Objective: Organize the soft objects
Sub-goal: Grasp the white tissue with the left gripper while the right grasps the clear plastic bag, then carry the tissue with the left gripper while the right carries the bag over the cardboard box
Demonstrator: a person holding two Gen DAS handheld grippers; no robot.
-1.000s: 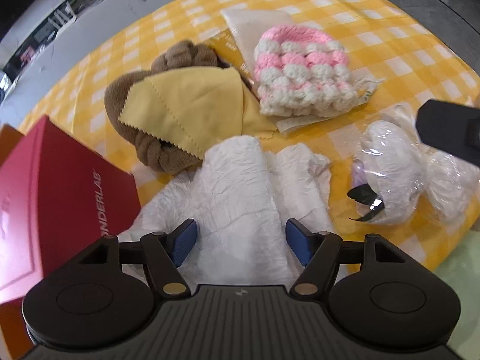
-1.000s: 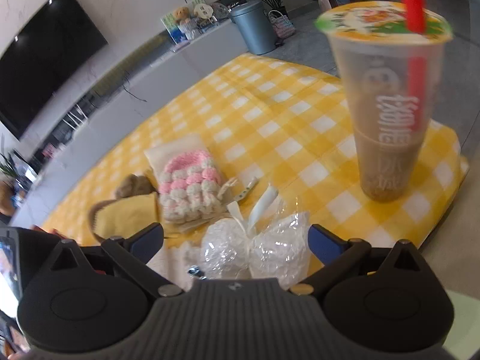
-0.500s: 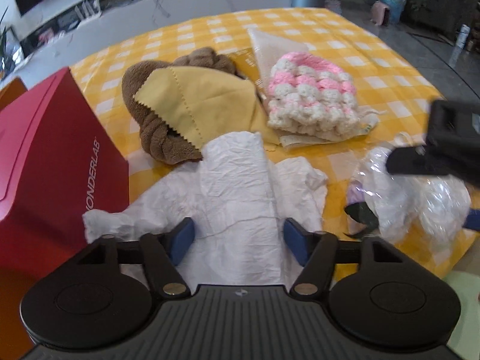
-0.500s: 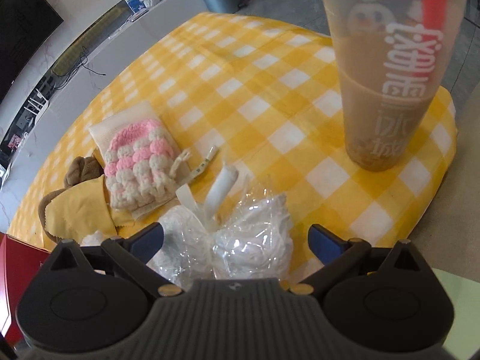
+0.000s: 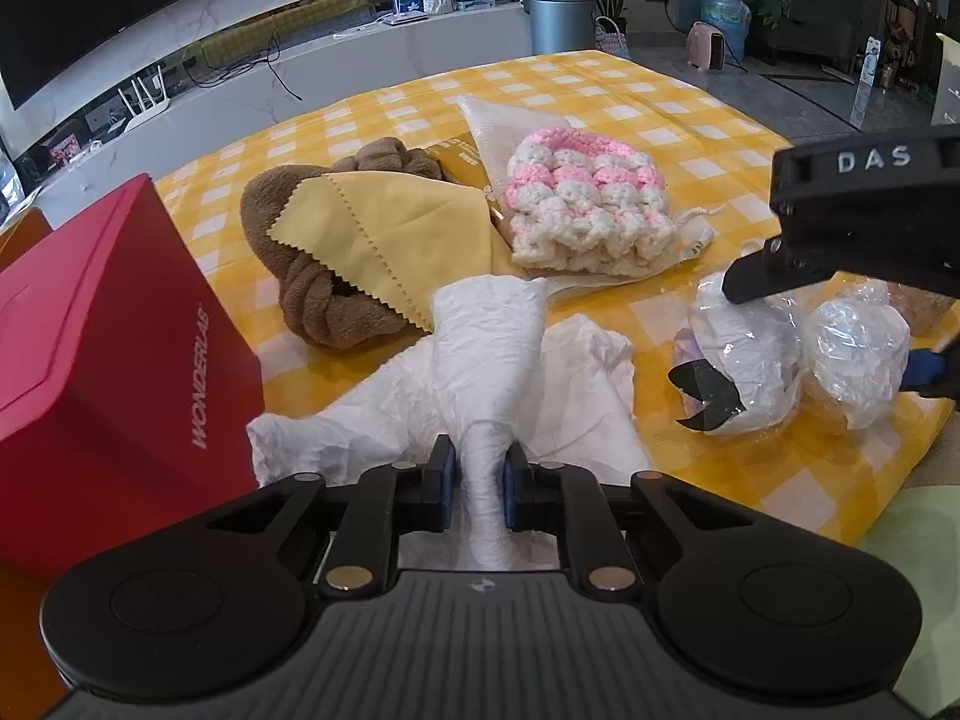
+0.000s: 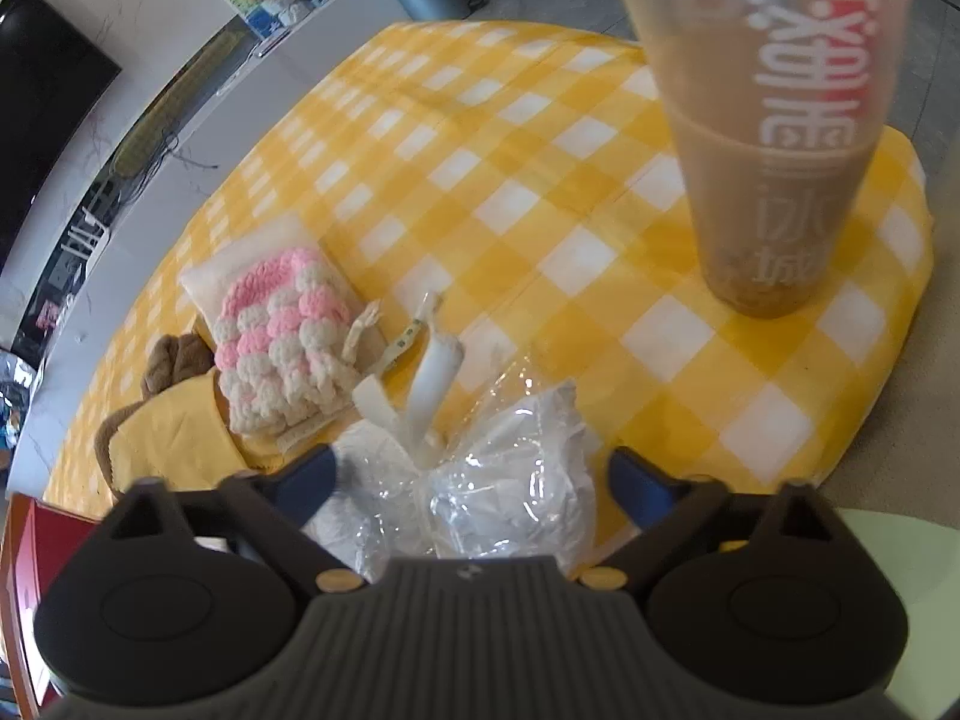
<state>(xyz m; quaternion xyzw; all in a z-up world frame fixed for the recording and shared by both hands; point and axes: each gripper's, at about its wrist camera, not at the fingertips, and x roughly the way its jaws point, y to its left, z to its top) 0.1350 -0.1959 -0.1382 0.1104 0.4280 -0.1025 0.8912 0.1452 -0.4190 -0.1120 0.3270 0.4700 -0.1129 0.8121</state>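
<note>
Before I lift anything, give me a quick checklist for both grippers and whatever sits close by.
1. Left gripper on the white crumpled sheet: ok, jaws closing with a pinched fold between them.
2. Right gripper around the clear plastic bundle: not ok yet, jaws closing, pads apart from it.
3. Sheet free of the red box: cannot tell.
4. Drink cup upright: ok.
5. Pink crochet piece clear of both grippers: ok.

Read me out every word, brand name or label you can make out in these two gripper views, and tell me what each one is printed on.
"WONDERLAB": white letters running up the side of the red box.
"DAS": white letters on the black body of the right gripper, in the left wrist view.
White Chinese characters on the drink cup: blurred, not readable.
Small printing on the paper tag beside the pink and white crochet pouch: too small to read.
</note>
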